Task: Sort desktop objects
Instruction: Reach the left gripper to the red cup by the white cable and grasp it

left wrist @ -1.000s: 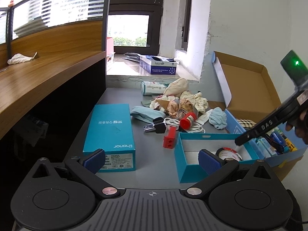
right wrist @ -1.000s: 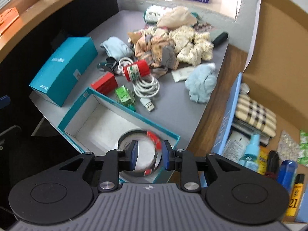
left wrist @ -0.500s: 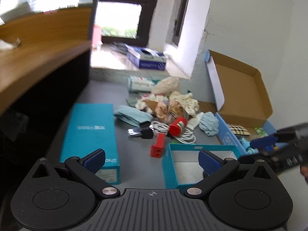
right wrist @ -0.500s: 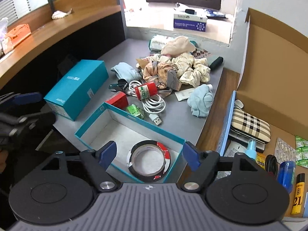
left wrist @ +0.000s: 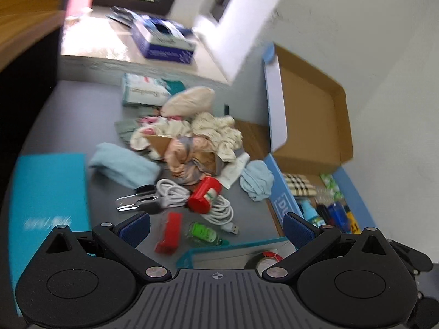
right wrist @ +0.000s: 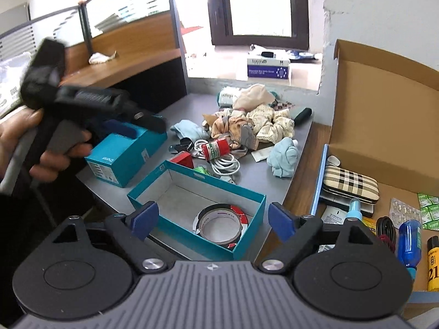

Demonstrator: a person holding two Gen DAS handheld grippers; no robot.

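Now right gripper (right wrist: pixel 211 218) fingers (right wrist: pixel 144 216) spread above teal box (right wrist: pixel 248 219) rim.

Through a blurred view we see our left gripper (left wrist: pixel 216 226) with its jaws spread wide above a red block (left wrist: pixel 170 233), a green bottle (left wrist: pixel 203 231), a white cable (left wrist: pixel 219 209) and a red-capped tube (left wrist: pixel 204 194).

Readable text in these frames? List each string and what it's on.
"21": yellow tube in the cardboard box, cut off at the picture's edge.
"DU": blue front wall of that box, rest hidden.
Teal phone box: side print too blurred to read.
Blue carton on the window sill: print too small.
Bandage pack: script too blurred.
Red can: label unreadable.
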